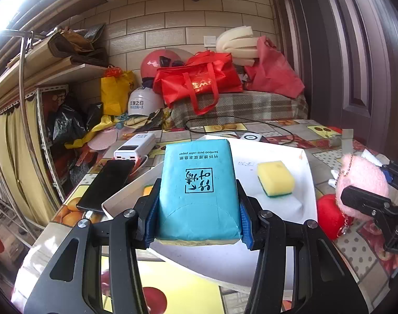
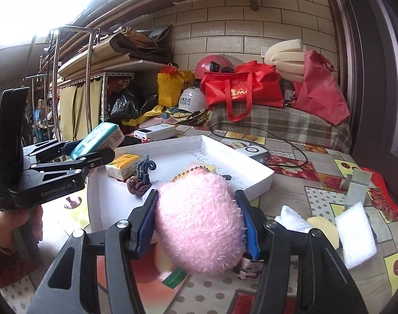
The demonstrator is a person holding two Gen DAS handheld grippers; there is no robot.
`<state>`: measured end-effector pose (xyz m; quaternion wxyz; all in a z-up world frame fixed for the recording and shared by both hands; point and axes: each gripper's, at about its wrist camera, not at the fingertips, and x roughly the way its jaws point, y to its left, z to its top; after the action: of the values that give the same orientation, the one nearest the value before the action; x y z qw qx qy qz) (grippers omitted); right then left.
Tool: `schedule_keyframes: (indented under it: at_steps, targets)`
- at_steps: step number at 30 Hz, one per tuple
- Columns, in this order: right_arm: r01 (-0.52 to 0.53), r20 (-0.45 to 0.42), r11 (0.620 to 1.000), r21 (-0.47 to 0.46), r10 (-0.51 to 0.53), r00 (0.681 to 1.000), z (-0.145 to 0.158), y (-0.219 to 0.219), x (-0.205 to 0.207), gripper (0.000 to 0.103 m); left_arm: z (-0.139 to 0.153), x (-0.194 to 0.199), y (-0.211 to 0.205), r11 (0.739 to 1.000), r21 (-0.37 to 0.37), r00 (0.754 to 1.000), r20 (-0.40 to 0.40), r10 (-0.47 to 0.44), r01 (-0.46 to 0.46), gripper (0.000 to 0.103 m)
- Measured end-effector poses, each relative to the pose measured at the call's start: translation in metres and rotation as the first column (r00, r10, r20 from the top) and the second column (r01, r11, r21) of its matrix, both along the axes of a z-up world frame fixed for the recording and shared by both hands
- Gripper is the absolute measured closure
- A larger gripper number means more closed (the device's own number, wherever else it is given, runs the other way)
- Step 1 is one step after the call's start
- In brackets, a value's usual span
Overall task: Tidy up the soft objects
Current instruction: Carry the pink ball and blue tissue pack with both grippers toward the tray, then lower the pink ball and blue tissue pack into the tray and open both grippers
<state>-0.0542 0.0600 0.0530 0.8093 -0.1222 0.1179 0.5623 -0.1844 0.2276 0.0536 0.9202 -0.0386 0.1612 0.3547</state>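
My left gripper (image 1: 197, 193) is shut on a teal tissue pack (image 1: 197, 183) and holds it above the white tray (image 1: 277, 154). It also shows in the right wrist view (image 2: 97, 137). My right gripper (image 2: 199, 214) is shut on a pink plush toy (image 2: 199, 219) with a bead chain, held above the table at the tray's near right side. The plush also shows in the left wrist view (image 1: 361, 180). In the tray lie a yellow sponge (image 1: 274, 180), a yellow tissue packet (image 2: 124, 168) and dark knitted pieces (image 2: 142, 176).
A phone (image 1: 107, 185) and white power bank (image 1: 135, 146) lie left of the tray. A red soft object (image 1: 329, 214) sits right of it. White foam (image 2: 356, 233), a white cloth (image 2: 293, 219) and a charger with cable (image 2: 252, 151) lie on the table. Bags stand behind.
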Motion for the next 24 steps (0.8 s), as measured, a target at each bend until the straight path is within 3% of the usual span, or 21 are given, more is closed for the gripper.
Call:
schedule_keyframes:
  at_steps: [11,24]
  targets:
    - [-0.05,-0.071,0.998,-0.038,0.048,0.996,-0.002,0.075,-0.01,0.047,-0.002,0.021,0.045,0.994,-0.051,0.995,-0.009,0.098,-0.098,0.053]
    - [0.051,-0.11,0.996,-0.074,-0.059,0.992,-0.001,0.117,0.029,0.046,-0.003,0.039,0.062,0.99,-0.084,0.993,-0.05,0.109,-0.113,0.053]
